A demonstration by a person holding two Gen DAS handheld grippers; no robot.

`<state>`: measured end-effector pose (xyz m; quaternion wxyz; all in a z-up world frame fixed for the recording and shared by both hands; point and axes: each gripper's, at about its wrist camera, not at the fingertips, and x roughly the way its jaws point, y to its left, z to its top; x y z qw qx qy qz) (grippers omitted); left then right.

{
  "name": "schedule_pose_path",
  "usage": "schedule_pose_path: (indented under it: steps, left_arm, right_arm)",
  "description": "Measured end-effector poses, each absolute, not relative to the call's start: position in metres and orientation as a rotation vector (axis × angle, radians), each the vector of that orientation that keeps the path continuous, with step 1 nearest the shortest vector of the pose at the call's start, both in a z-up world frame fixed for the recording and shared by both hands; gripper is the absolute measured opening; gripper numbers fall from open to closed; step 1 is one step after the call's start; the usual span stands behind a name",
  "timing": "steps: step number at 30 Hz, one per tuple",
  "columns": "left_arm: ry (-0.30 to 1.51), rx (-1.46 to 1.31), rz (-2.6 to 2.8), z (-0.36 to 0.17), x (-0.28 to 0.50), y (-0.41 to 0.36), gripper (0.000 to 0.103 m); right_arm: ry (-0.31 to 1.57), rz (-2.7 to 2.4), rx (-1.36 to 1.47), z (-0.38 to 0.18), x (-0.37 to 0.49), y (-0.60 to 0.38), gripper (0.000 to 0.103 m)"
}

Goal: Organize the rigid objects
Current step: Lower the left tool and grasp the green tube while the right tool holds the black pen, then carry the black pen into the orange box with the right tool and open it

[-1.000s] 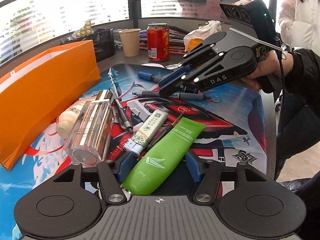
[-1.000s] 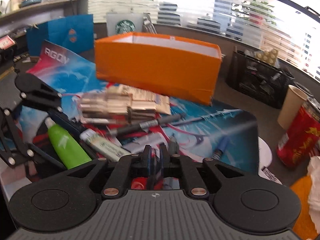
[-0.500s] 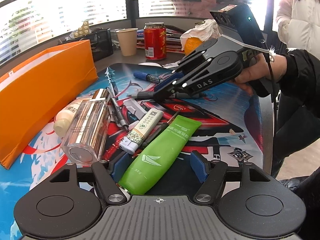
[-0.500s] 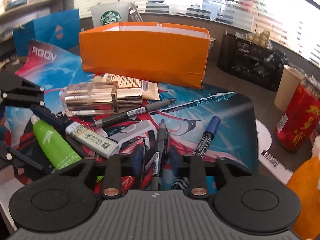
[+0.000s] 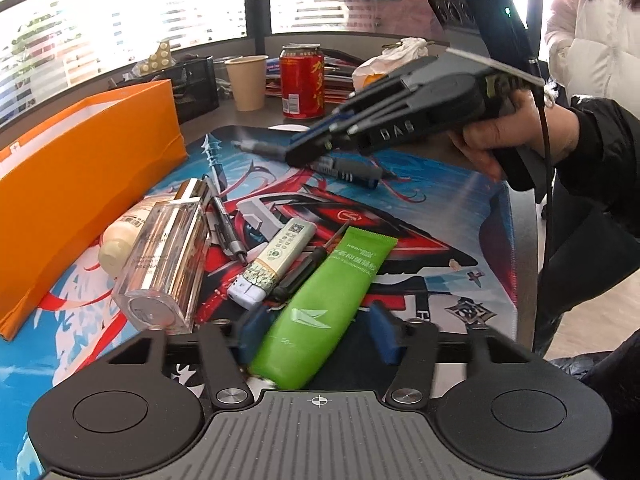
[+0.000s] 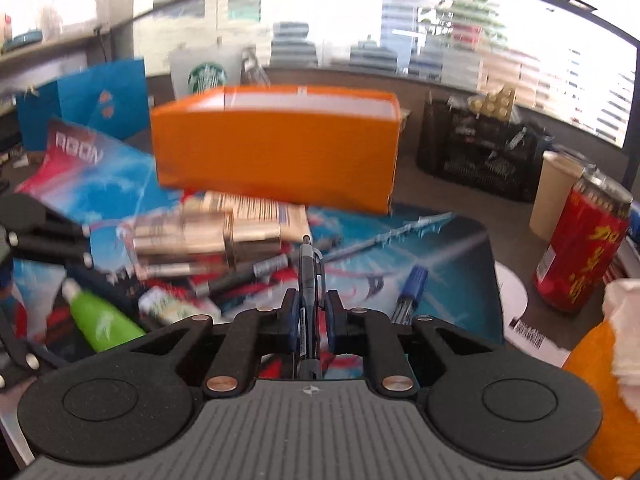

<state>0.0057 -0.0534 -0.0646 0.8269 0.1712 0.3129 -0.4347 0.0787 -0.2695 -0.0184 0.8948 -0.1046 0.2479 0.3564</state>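
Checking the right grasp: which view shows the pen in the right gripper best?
Right wrist view: the black pen sits upright between the shut right gripper, clip and barrel sharp. Left wrist view shows only a blurred grey end sticking out past that gripper.

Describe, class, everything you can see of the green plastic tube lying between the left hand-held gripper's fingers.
The green plastic tube is a soft squeeze tube with a white leaf logo, white lettering and a flat crimped end pointing away. It lies flat on the colourful printed desk mat, its near end between the blue pads of the left hand-held gripper, whose jaws are closing. A thin black screwdriver lies against its left side.
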Motion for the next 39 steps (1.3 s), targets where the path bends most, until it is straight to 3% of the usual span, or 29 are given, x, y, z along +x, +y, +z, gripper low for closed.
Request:
schedule_pose_path:
  steps: [7, 26, 39]
  left_arm:
    - [0.666, 0.367, -0.907, -0.063, 0.004, -0.055, 0.030]
    - [0.655, 0.309, -0.922, -0.053, 0.002, -0.043, 0.029]
    - [0.649, 0.286, -0.924, -0.045, 0.007, -0.031, 0.029]
  right_arm:
    - [0.481, 0.752, -0.214, -0.006, 0.077, -0.268, 0.013]
    - [0.413, 0.802, -0.230, 0.024, 0.091, -0.248, 0.013]
    - [0.340, 0.932, -0.400, 0.080, 0.141, -0.186, 0.012]
